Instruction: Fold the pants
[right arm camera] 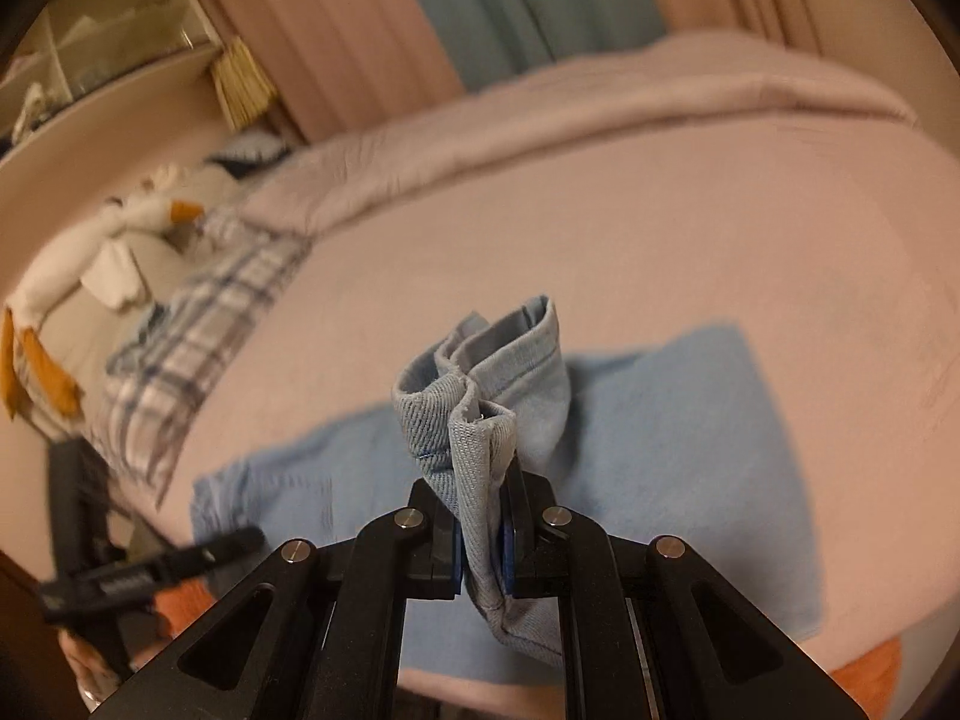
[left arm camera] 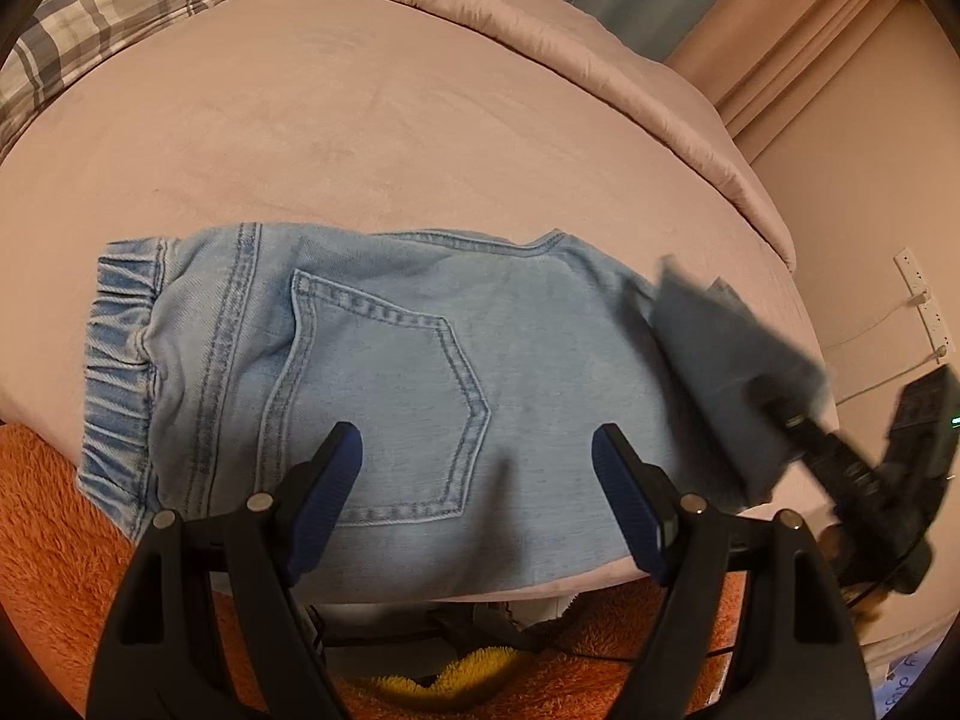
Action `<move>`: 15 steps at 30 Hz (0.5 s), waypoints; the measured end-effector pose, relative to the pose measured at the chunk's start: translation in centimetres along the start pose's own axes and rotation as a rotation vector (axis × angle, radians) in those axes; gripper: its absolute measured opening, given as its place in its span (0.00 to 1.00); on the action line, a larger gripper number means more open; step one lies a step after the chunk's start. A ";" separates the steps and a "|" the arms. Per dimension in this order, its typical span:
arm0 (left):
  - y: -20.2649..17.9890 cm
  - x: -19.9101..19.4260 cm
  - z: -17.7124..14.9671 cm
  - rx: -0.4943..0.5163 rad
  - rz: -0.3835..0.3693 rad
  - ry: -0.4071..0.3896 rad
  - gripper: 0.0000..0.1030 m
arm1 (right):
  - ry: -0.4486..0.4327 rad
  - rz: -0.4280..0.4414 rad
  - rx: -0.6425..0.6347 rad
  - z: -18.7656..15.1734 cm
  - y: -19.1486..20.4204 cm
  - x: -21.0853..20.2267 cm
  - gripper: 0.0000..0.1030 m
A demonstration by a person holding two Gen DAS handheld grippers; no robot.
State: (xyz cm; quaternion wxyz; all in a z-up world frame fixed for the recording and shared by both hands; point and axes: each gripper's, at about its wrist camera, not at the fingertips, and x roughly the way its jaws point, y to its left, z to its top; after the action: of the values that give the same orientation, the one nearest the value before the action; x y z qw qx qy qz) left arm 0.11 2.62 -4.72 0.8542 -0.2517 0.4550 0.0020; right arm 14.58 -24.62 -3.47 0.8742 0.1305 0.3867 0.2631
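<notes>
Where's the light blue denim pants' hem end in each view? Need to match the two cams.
Left wrist: light blue denim pants lie centre; hem end blurred at right, in the right hand-held gripper.
Right wrist: hem end centre, pinched and lifted.
Shared landmark: grey plaid pillow, on the left in both.

Pants point(left arm camera: 372, 360): light-blue denim, matt, visible twill weave, raised double stitching on pocket and seams, gathered elastic waistband at frame left; bunched hem point(right arm camera: 480, 420) in right wrist view shows coarse diagonal weave and frayed edge. Bed cover point(left arm camera: 360, 120): pinkish, matt, soft suede-like nap; plaid pillow point(left arm camera: 90, 18) upper left is woven cloth, orange rug point(left arm camera: 36, 540) lower left is shaggy plush. Left gripper point(left arm camera: 477, 474): matt black plastic arms, shiny metal pins, ribbed blue rubbery pads point(left arm camera: 327, 480); plush goose toy point(right arm camera: 90, 264) at left is soft white fabric.
</notes>
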 end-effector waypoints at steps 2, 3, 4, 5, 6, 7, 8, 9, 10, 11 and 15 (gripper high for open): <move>-0.1 0.1 0.0 0.002 0.002 0.008 0.77 | 0.072 0.026 0.002 -0.9 0.2 1.6 0.10; -0.1 0.3 0.0 0.002 0.002 0.012 0.77 | 0.096 0.024 -0.006 -1.4 0.2 1.7 0.10; -0.2 0.4 0.0 0.002 -0.001 0.015 0.77 | 0.118 0.010 -0.023 -1.9 0.3 1.7 0.10; -0.2 0.5 -0.1 0.003 -0.004 0.019 0.77 | 0.147 -0.020 -0.047 -2.5 0.4 2.5 0.10; -0.3 0.6 0.0 0.004 -0.005 0.021 0.77 | 0.162 -0.032 -0.057 -2.9 0.4 2.6 0.10; -0.4 0.7 0.0 0.004 -0.009 0.023 0.77 | 0.176 -0.037 -0.062 -3.1 0.3 2.9 0.10; -0.4 0.8 0.1 0.003 -0.012 0.024 0.77 | 0.193 -0.039 -0.063 -3.4 0.2 3.1 0.10; -0.4 0.8 0.1 0.001 -0.019 0.027 0.77 | 0.197 -0.040 -0.065 -3.3 0.2 3.1 0.10; -0.4 1.0 0.1 -0.001 -0.023 0.030 0.77 | 0.193 -0.042 -0.070 -3.3 0.2 2.9 0.10; -0.5 1.0 0.2 -0.002 -0.029 0.033 0.77 | 0.194 -0.044 -0.076 -3.3 0.2 2.7 0.10; -1.2 1.4 0.7 0.008 -0.062 0.042 0.77 | 0.209 -0.037 -0.065 -2.9 0.2 1.4 0.20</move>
State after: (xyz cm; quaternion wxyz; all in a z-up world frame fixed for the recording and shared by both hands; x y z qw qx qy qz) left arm 1.73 1.57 -5.00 0.8451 -0.2623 0.4647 -0.0314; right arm 13.13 -23.61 -6.11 0.8376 0.0668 0.4692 0.2717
